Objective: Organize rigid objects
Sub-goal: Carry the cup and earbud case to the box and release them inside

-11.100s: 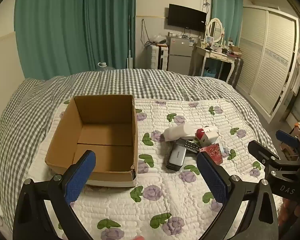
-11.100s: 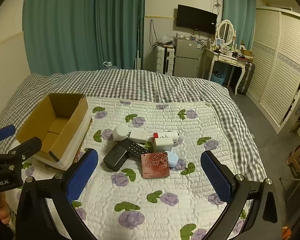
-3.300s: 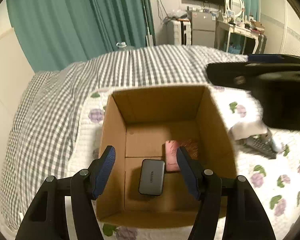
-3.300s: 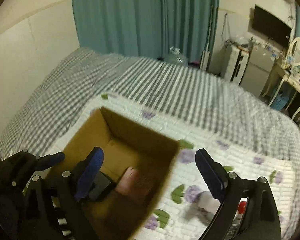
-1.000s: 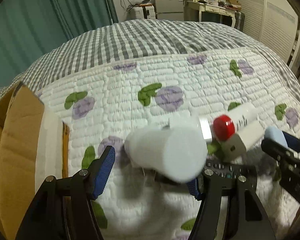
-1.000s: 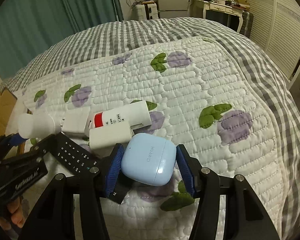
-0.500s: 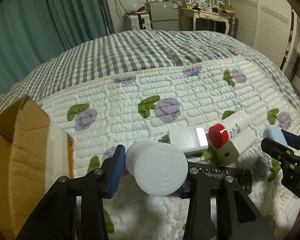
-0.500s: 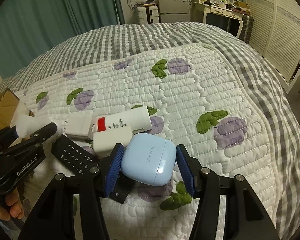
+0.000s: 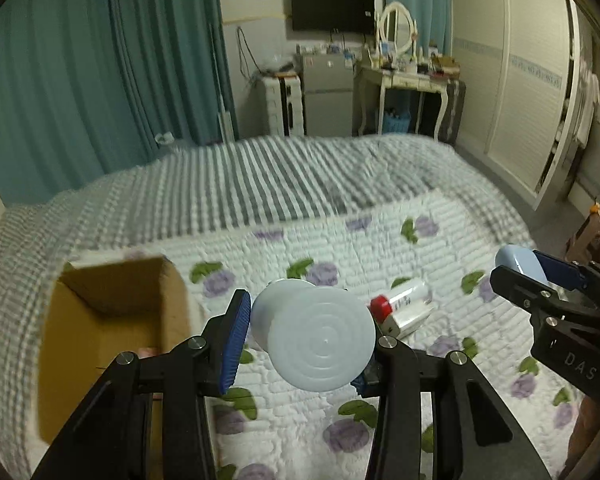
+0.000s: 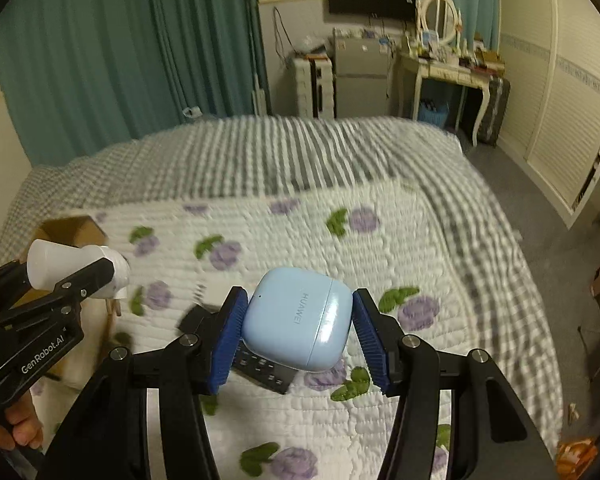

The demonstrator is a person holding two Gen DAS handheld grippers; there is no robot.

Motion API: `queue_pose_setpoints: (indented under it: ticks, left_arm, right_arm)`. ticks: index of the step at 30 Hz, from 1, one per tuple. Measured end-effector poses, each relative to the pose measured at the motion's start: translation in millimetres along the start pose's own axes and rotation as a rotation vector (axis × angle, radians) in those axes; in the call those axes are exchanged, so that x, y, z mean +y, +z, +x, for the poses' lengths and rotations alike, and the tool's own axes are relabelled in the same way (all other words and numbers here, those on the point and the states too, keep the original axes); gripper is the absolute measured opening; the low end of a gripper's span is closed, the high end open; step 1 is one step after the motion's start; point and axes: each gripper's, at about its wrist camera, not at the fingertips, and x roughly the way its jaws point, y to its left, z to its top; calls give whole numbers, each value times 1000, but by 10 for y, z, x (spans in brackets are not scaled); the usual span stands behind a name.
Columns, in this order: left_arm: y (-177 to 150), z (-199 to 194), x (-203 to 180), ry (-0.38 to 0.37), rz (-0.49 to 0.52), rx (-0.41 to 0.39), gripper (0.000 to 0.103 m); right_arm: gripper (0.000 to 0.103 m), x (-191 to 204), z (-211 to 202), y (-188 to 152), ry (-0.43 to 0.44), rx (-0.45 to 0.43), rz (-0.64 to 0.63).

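My left gripper (image 9: 300, 340) is shut on a white plastic bottle (image 9: 320, 344), held in the air above the floral quilt; the bottle also shows in the right wrist view (image 10: 72, 266). My right gripper (image 10: 298, 328) is shut on a light blue earbud case (image 10: 300, 320), lifted off the bed; the case also shows in the left wrist view (image 9: 516, 262). The open cardboard box (image 9: 112, 320) sits at the left on the bed. A red-capped white tube (image 9: 400, 296), a white block (image 9: 408, 320) and a black remote (image 10: 260, 368) lie on the quilt.
The bed has a white floral quilt (image 9: 380, 248) over a grey checked cover (image 9: 260, 176). Teal curtains (image 9: 100, 60), a small fridge (image 9: 324, 96), a dressing table (image 9: 412, 76) and a white wardrobe (image 9: 540, 80) stand beyond the bed.
Both grippers have risen from the quilt with their objects. The left one has carried the bottle up and left, closer to the box. The views now tilt up toward the room.
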Motion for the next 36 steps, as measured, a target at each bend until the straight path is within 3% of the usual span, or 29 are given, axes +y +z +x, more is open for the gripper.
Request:
queue_pose_setpoints:
  ticks: [9,17,26,36]
  left_arm:
    - [235,-894,490,7,-52,-82,43]
    - [44,-1113,1203,71,-103,-81,43]
    - [-425,-688,1813,126,-153,12,43]
    - [-814,-27,2047,160,-163,111,43]
  right_arm:
    - [54,534,-909,280,82,-123,-82]
    - [54,1258,-1252,331,173,-154,-182]
    - [54,2106,-764,186,271,-56,-276]
    - [54,2597,108,-88,316,95,-324]
